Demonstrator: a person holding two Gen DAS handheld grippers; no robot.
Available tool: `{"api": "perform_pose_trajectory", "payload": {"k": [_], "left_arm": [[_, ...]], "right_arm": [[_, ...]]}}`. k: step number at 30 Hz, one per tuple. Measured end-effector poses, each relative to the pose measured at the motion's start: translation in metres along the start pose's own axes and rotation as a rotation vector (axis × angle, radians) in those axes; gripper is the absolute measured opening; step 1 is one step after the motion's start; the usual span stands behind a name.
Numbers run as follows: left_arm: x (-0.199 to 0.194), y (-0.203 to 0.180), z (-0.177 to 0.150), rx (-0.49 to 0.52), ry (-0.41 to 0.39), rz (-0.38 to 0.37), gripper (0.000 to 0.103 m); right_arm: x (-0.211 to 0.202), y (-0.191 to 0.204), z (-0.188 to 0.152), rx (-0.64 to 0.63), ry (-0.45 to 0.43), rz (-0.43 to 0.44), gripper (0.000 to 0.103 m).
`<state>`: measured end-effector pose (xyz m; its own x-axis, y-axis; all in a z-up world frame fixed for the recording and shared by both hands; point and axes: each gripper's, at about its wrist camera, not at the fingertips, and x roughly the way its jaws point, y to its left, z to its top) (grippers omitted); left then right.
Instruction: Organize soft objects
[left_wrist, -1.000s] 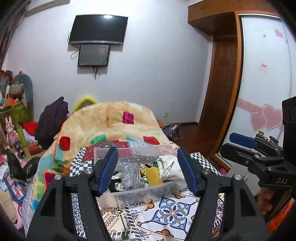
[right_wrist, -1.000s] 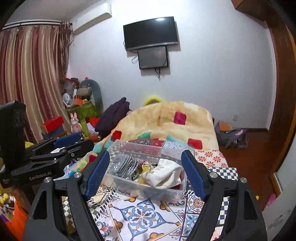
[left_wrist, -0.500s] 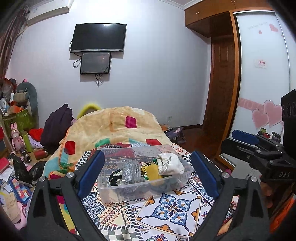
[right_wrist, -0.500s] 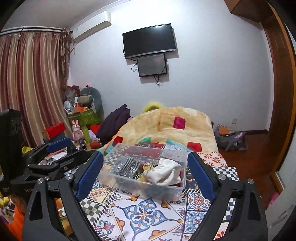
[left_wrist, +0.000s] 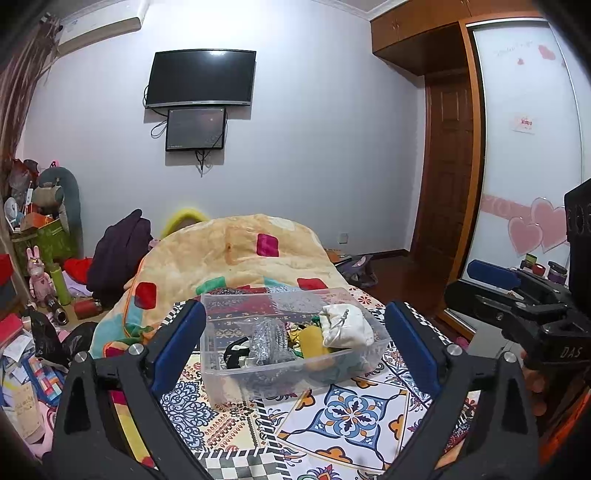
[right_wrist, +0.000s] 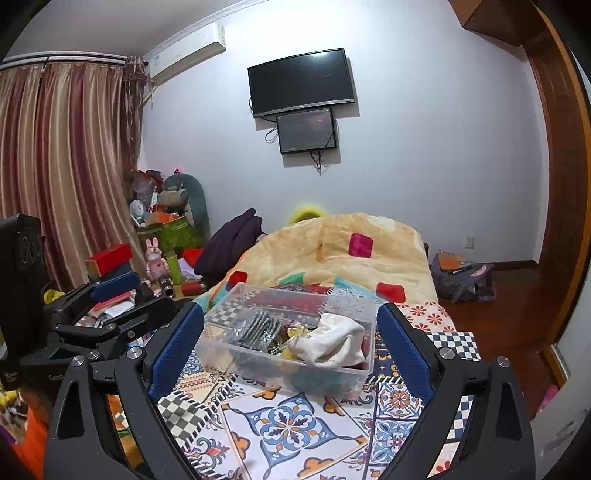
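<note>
Both the left gripper (left_wrist: 295, 338) and the right gripper (right_wrist: 290, 338) have just been opening their jaws; they now stand wide and released, nothing between the pads. Ahead, on the bed's patterned cover (right_wrist: 291, 424), sits a clear plastic box (left_wrist: 258, 380) holding a white cloth (right_wrist: 328, 343), yellow and grey soft items.

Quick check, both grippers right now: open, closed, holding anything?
Left gripper: open, jaws just widened, holding nothing.
Right gripper: open, jaws just widened, holding nothing.
</note>
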<state>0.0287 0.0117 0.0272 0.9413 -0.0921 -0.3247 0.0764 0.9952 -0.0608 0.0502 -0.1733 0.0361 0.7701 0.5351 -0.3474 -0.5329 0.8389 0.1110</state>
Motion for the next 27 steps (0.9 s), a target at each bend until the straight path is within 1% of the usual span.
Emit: {"api": "perform_pose_trajectory", "payload": {"k": [17,27], "left_arm": [[-0.0017,-0.0012,-0.0006,0.004,-0.006,0.009,0.1],[-0.0037,-0.0018,-0.0004,-0.002,-0.004,0.0,0.1]], "right_arm": [[-0.0031,0.0012,0.0026,-0.003,-0.012,0.008,0.096],[-0.0045,0.0031,0.0042,-0.006,-0.018,0.015,0.096]]}}
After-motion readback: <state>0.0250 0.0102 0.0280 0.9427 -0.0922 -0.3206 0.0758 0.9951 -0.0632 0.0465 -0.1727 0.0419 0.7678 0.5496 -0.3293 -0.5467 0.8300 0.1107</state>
